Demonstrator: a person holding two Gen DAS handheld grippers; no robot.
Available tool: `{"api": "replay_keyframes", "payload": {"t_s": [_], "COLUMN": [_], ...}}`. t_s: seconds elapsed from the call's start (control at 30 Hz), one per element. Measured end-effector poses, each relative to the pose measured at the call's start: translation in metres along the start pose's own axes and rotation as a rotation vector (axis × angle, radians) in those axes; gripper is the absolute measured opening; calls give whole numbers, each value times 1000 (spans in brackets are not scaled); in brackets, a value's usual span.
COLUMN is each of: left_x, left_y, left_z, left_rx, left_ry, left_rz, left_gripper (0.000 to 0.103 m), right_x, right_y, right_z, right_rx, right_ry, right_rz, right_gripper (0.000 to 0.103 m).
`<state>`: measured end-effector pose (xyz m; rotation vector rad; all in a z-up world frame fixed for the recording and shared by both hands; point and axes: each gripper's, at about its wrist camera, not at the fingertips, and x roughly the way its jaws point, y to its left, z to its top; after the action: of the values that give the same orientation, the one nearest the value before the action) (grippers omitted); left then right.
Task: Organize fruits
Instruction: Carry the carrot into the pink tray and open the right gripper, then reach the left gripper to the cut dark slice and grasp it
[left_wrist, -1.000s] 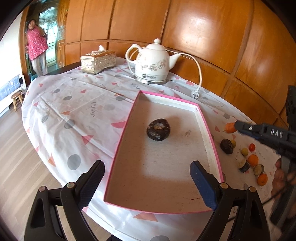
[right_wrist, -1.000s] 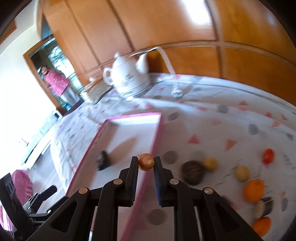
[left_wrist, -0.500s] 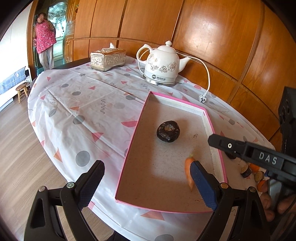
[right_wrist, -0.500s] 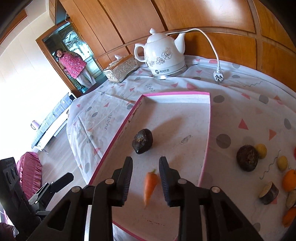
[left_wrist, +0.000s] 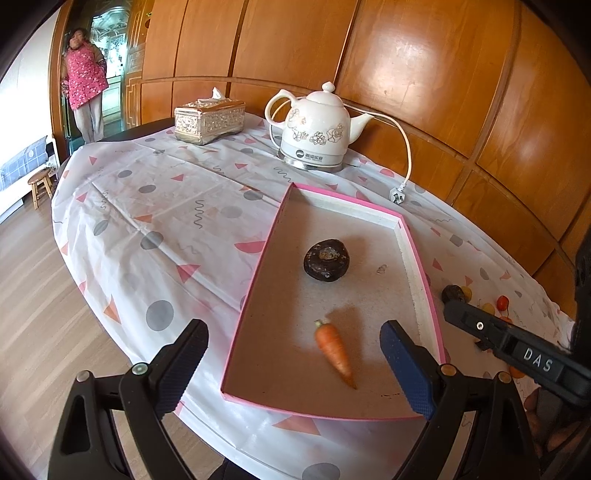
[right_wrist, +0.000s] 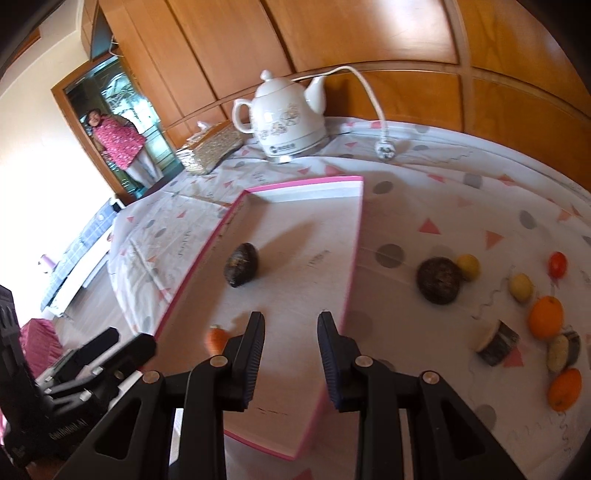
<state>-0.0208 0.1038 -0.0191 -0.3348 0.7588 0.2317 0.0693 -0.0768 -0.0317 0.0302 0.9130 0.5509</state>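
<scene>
A pink-rimmed tray (left_wrist: 419, 258) (right_wrist: 354, 236) lies on the table. In it are a dark round fruit (left_wrist: 327, 259) (right_wrist: 242, 264) and a small carrot (left_wrist: 334, 350), which lies near the front; only its top (right_wrist: 217, 338) shows in the right wrist view. My left gripper (left_wrist: 295, 363) is open and empty at the tray's front edge. My right gripper (right_wrist: 291, 341) is open and empty above the tray's front right part; its arm (left_wrist: 517, 356) shows in the left wrist view. Several loose fruits lie right of the tray: a dark one (right_wrist: 439, 280), an orange (right_wrist: 546, 317), a red one (right_wrist: 557, 264).
A white electric kettle (left_wrist: 319, 129) (right_wrist: 286, 118) with its cord and plug (left_wrist: 399, 194) stands behind the tray. A silver tissue box (left_wrist: 208, 120) is at the back left. A person in pink (left_wrist: 83, 86) stands in the doorway. Wood panelling runs behind the table.
My right gripper opened and let the carrot go; it now lies in the tray. The right gripper has drawn back to the right. The left gripper stayed open.
</scene>
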Motion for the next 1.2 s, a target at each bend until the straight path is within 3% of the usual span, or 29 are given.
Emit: {"api": "replay_keyframes", "payload": {"t_s": [0.2, 0.4, 0.8, 1.2], "left_x": [-2, 0, 2, -5], "left_y": [-3, -7, -23, -62], "left_z": [-1, -1, -4, -6], "left_rx": [11, 26, 81, 226], "left_ry": [-1, 2, 10, 4], "left_rz": [-5, -15, -54, -202], "left_gripper": [96, 96, 96, 100], "right_x": [-16, -36, -69, -102], "right_y": [-11, -30, -94, -147], "right_z": [-12, -30, -74, -111], "right_rx": [-12, 2, 169, 320], "right_ry": [-47, -101, -121, -139], "right_rz": [-91, -240, -434, -596], "right_gripper": [30, 35, 35, 35]}}
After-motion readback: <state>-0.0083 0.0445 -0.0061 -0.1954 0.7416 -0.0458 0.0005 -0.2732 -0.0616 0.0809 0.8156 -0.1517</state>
